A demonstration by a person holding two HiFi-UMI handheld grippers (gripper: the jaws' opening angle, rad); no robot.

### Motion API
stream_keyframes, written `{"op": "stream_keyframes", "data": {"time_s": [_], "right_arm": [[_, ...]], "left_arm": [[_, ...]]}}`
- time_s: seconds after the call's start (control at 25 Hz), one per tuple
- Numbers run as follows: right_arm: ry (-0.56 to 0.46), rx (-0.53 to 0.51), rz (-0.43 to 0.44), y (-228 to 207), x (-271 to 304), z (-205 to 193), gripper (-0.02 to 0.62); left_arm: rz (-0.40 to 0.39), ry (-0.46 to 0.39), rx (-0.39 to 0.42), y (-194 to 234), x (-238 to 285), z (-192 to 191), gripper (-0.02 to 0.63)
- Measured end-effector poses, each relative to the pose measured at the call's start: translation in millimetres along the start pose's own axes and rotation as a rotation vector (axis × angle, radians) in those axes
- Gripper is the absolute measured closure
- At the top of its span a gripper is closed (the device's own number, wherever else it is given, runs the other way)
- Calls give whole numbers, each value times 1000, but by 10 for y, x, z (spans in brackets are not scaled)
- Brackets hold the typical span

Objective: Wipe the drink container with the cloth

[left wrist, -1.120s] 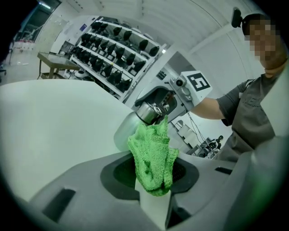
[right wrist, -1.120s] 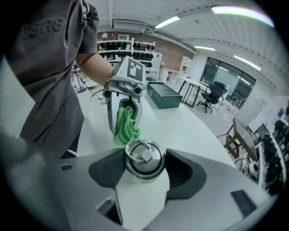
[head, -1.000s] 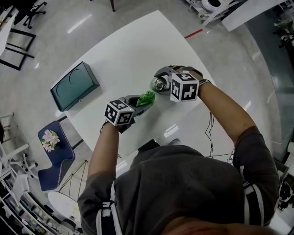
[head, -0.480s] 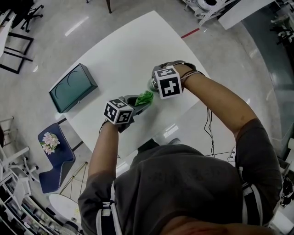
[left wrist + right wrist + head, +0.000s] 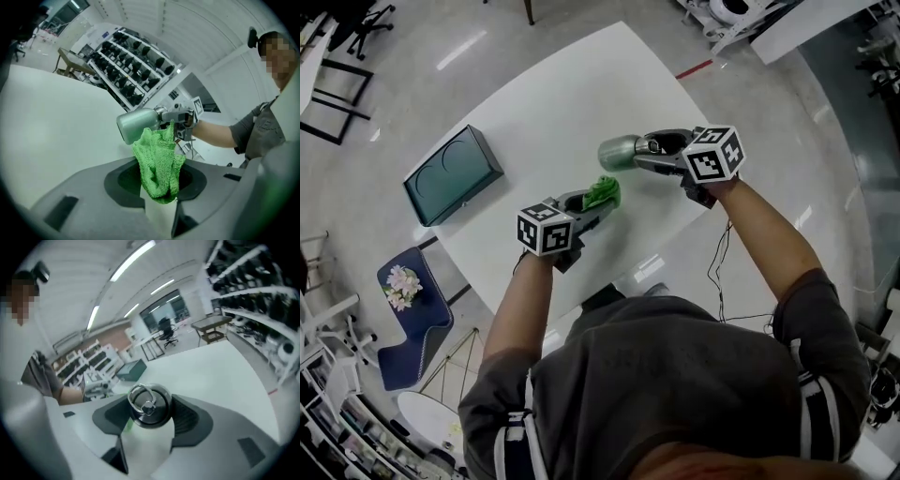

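Right gripper (image 5: 656, 148) is clamped on the lid end of the drink container (image 5: 617, 152), a silvery-green metal bottle. In the right gripper view the dark cap with its wire ring faces the camera, a jaw on either side of it. The bottle hangs clear above the white table (image 5: 562, 94), lying roughly level, its base pointing away from the right hand. Left gripper (image 5: 592, 202) is closed on a crumpled green cloth (image 5: 603, 192), whose bunched end stands up out of the jaws. In the head view the cloth sits just beside the bottle's body with a thin strip of table showing between them. In the left gripper view the cloth's tip overlaps the bottle, so contact cannot be told. A teal box (image 5: 453, 174) lies on the table's far left corner, well apart from both grippers.
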State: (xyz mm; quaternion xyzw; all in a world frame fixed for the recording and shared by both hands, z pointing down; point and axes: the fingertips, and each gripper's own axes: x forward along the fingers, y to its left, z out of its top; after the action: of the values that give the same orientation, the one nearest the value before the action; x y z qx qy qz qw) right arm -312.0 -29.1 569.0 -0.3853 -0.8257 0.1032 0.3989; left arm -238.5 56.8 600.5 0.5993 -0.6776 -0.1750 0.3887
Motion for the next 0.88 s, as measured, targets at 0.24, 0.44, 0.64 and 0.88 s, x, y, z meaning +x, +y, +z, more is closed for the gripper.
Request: {"op": "stream_keyframes", "data": {"time_s": [0.24,0.44,0.64,0.88], "right_arm": [[-334,284,162,170,-132,287,345],[-352,251,224,322,-181,352,345],[-358,239,241,307,-275,308,345],[-331,216,241,301,-359,243,345]], "left_arm": [[-83,-163,-319,89,384,122,495],[-248,-349,-499,76,432,423,495],[-239,-370,-506,180,307,483,495],[-217,-475,-605,410,-61,551,495]]}}
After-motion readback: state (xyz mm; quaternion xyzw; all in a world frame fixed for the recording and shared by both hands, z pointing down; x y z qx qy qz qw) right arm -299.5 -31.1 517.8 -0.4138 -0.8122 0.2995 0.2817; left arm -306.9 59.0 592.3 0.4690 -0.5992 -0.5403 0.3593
